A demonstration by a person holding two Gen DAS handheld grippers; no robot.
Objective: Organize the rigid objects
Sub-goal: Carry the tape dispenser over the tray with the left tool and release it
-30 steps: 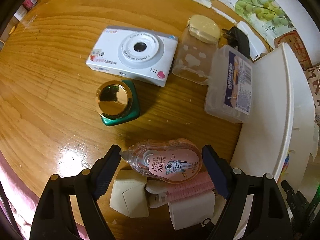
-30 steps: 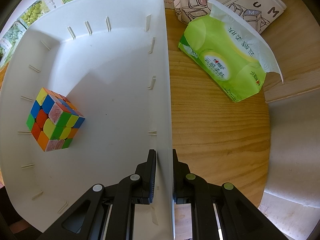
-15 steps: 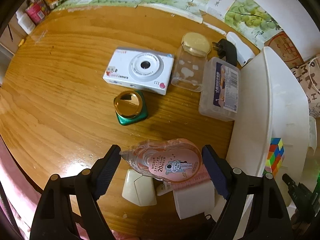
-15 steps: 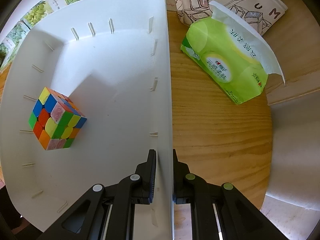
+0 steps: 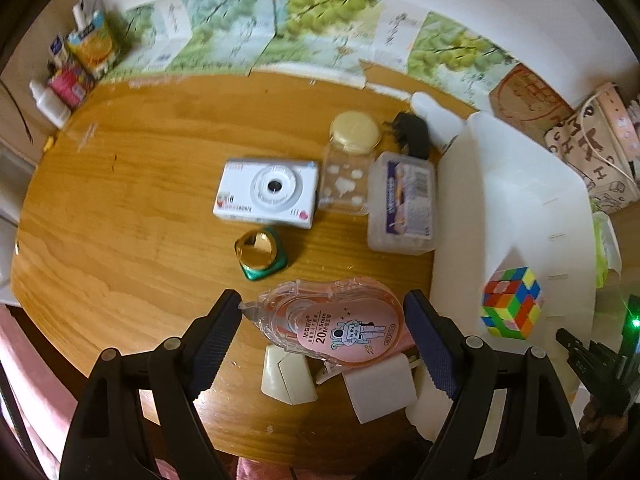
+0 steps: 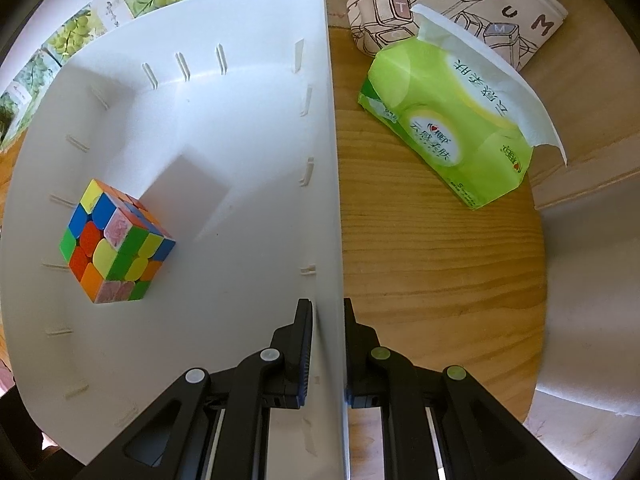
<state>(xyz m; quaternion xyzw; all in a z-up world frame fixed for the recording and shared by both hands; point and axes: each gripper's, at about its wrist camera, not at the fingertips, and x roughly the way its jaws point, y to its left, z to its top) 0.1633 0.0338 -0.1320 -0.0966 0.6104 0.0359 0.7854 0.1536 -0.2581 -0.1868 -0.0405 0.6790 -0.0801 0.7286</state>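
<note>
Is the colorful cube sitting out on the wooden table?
No, the colorful cube sits inside the white bin, not on the wooden table.

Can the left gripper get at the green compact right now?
Probably not yet: the left gripper is already shut on the correction tape. The green compact lies uncovered on the table just ahead, so the path itself looks free.

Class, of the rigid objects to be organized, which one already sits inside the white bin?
The multicoloured puzzle cube: it alone rests inside the white bin; the others remain outside.
</note>
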